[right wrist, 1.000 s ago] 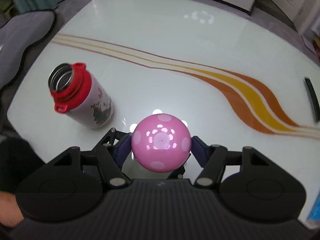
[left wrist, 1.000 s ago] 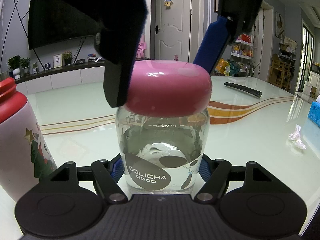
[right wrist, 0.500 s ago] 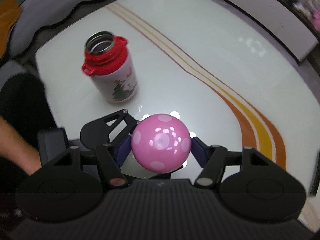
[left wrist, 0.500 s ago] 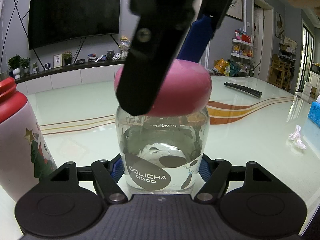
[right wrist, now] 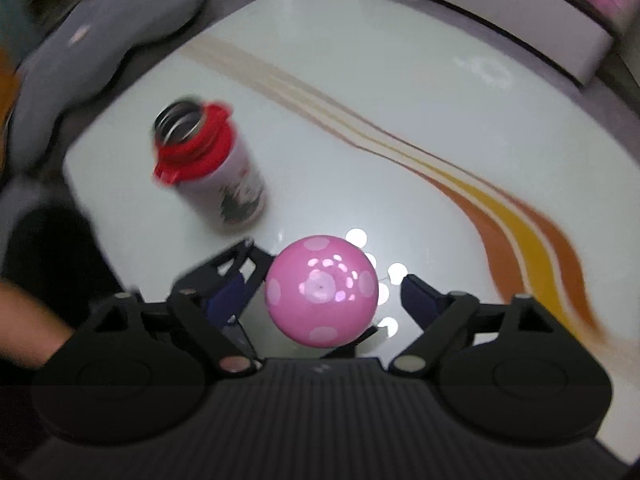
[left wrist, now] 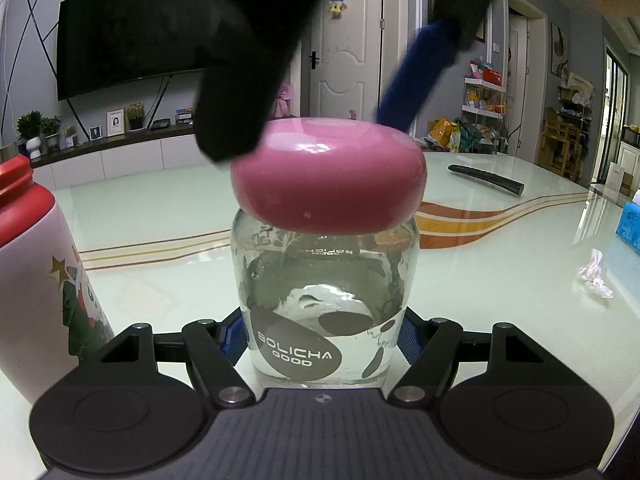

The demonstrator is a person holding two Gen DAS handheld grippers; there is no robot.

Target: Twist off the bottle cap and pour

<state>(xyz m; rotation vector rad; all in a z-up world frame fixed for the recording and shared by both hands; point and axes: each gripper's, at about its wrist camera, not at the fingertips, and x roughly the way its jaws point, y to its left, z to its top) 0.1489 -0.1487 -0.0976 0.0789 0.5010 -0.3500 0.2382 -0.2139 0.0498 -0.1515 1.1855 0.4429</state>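
The right gripper (right wrist: 332, 300) has swung round and let go since a moment ago! From the left wrist: the left gripper (left wrist: 324, 336) clamps the bottle (left wrist: 325, 300) steady near the table's (left wrist: 160, 216) near edge, cap (left wrist: 327, 176) on. From the right wrist: fingers spread wide beside the cap (right wrist: 321, 290), probably re-gripping to twist again; flask (right wrist: 212, 168) waits open.

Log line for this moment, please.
step: unscrewing | left gripper: shut on glass bottle, upright on table | right gripper: open astride pink cap | pink cap: on bottle | red-collared flask: lidless, beside bottle
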